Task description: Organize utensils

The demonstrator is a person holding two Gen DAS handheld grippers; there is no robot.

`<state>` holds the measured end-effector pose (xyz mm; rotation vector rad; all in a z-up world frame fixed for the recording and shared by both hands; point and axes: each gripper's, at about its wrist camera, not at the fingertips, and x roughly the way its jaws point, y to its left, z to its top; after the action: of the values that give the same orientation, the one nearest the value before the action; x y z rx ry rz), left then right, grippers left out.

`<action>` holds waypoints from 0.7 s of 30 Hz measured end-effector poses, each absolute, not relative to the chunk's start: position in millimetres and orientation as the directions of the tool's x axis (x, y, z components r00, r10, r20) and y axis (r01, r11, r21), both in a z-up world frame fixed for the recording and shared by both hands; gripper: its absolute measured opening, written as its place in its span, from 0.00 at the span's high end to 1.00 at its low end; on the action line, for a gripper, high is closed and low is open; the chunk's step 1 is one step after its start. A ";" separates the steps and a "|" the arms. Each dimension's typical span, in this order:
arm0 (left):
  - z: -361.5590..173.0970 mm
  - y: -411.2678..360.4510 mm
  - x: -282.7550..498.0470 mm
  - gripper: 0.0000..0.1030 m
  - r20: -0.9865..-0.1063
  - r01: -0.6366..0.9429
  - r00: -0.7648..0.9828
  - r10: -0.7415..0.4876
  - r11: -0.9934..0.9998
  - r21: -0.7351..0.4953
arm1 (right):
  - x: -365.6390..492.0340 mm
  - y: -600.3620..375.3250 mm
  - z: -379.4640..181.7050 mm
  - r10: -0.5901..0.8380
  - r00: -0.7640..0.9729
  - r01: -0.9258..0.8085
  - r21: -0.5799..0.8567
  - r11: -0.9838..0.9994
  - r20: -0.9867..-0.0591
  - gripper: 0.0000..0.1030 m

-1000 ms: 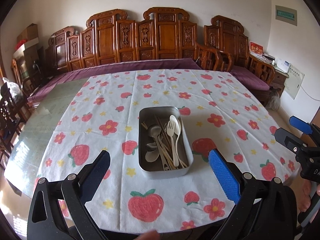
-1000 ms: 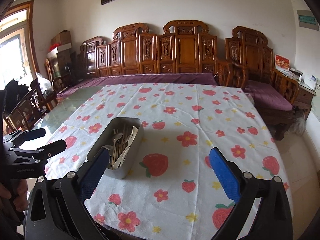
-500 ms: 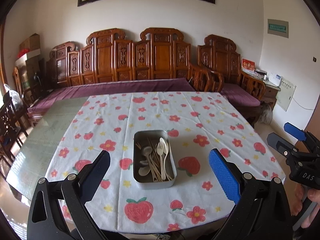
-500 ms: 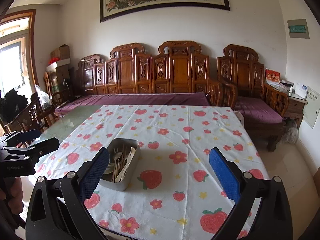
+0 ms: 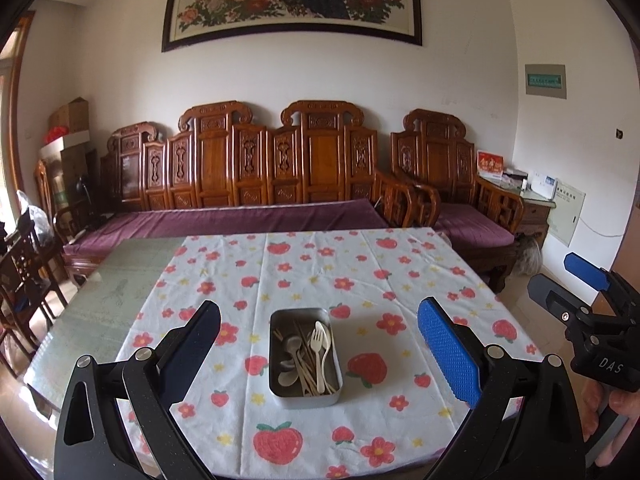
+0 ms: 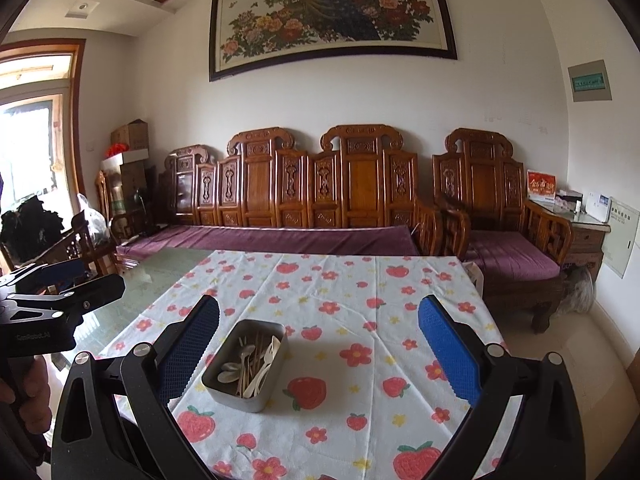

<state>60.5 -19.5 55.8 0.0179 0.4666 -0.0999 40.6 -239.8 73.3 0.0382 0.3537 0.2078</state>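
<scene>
A metal tin (image 5: 305, 394) full of utensils sits on a strawberry-print tablecloth (image 5: 360, 272) near the front edge of a glass-topped table (image 5: 104, 304). The left gripper's camera looks almost straight down the tin's length, so its contents read clearly: a white plastic fork (image 5: 317, 346), a white spoon (image 5: 325, 340), a metal spoon (image 5: 291, 346) and a bundle of thin wooden sticks (image 5: 306, 364), all lying loose together. The right gripper's camera sees the same tin (image 6: 245, 394) from an angle, showing more of its side wall and less of what lies inside, and it takes in the whole framed peacock painting (image 6: 332, 12) above the carved wooden bench (image 6: 320, 184). Each camera catches the other tool at its edge: the right gripper (image 5: 568, 280) at the far right of the left view, the left gripper (image 6: 80, 276) at the far left of the right view. The left gripper (image 5: 318, 344) is spread wide and holds nothing; the tin lies centred between its fingers, lower down and apart from them. The right gripper (image 6: 318, 344) is equally wide and empty, with the tin nearer its left finger (image 6: 186, 350). Compared with a second ago, both grippers have pulled back and tilted up: the tin looks smaller and farther off, and far more of the wall and painting is now visible.
</scene>
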 end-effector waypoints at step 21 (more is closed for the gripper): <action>78.2 -15.4 38.3 0.07 -0.372 0.067 0.926 -0.064 0.998 -0.006 | 19.1 -244.6 93.2 0.200 0.942 -0.188 0.072 0.980 -0.269 0.03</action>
<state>38.3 -15.4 78.2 0.0065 0.3812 -0.0672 19.1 -244.6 93.2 0.0455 0.2792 0.1978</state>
